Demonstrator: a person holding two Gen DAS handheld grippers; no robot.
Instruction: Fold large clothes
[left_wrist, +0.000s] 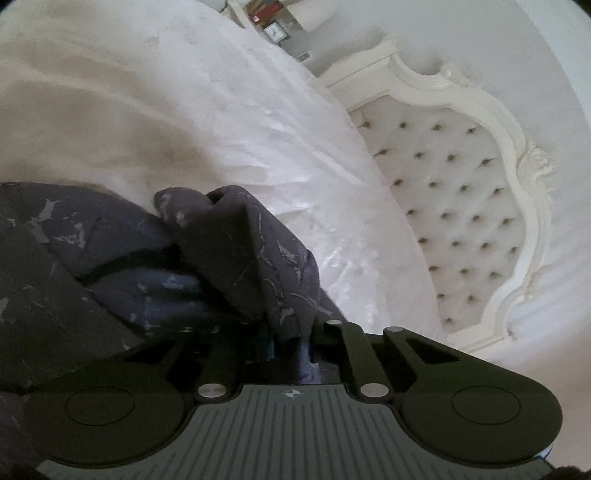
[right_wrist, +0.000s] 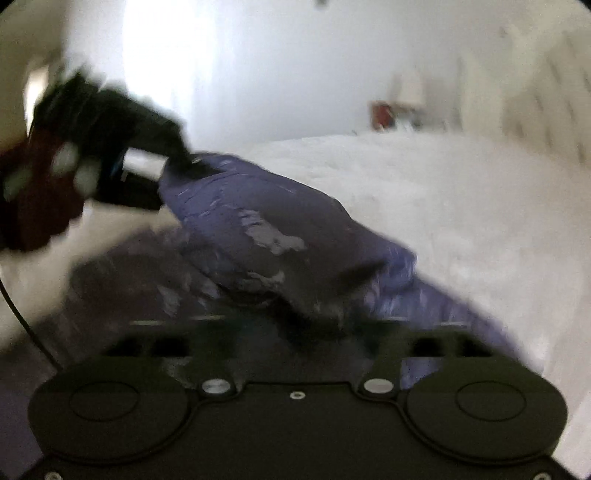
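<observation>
A dark navy garment with pale cracked print (left_wrist: 236, 251) lies bunched on a white bed (left_wrist: 229, 122). My left gripper (left_wrist: 295, 332) is shut on a fold of the garment, which rises in a peak in front of the jaws. In the blurred right wrist view the garment (right_wrist: 280, 236) stretches from the left gripper (right_wrist: 173, 162) at upper left down to my right gripper (right_wrist: 317, 325), which is shut on the cloth's near edge. The right fingertips are hidden under the fabric.
A white tufted headboard (left_wrist: 454, 206) with a carved frame stands at the right of the bed. A shelf with a small clock (left_wrist: 275, 33) is at the far end. A bedside table with a red item (right_wrist: 382, 114) sits beyond the bed. A black cable (right_wrist: 22, 310) hangs at left.
</observation>
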